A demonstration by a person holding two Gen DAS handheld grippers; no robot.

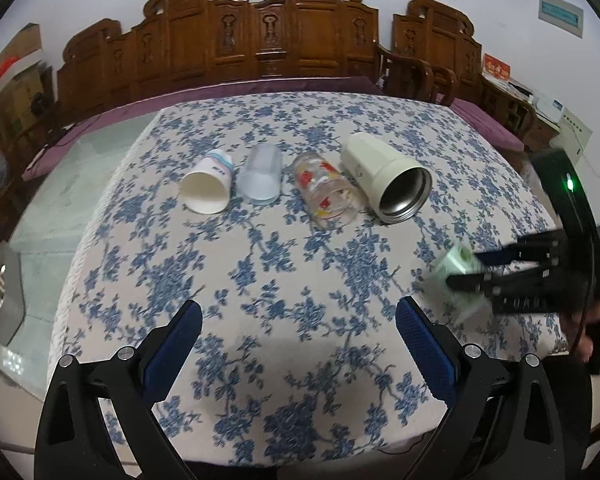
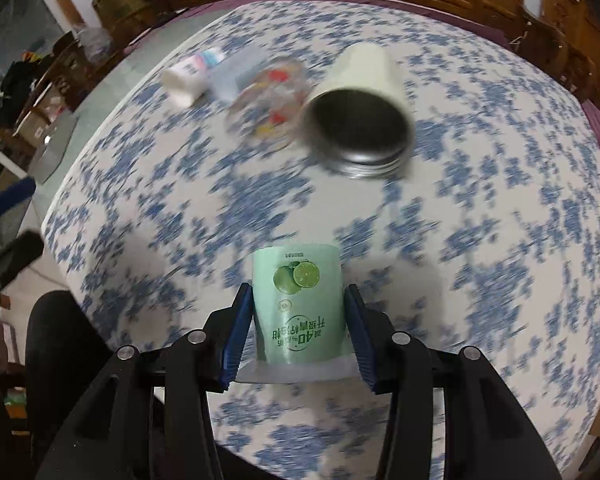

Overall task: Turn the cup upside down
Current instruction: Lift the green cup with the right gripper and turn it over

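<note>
My right gripper [image 2: 298,312] is shut on a green paper cup [image 2: 298,304] with a lime picture; its print reads upside down, base pointing away from me, and it hangs above the floral tablecloth [image 2: 500,208]. In the left wrist view that cup [image 1: 458,276] and the right gripper [image 1: 462,270] show blurred at the table's right edge. My left gripper [image 1: 298,324] is open and empty above the near part of the cloth [image 1: 260,260].
Several cups lie on their sides in a row mid-table: a white paper cup [image 1: 208,186], a frosted plastic cup [image 1: 260,176], a patterned glass [image 1: 328,192] and a cream steel-lined mug [image 1: 384,178]. Carved wooden chairs [image 1: 260,36] stand behind the table.
</note>
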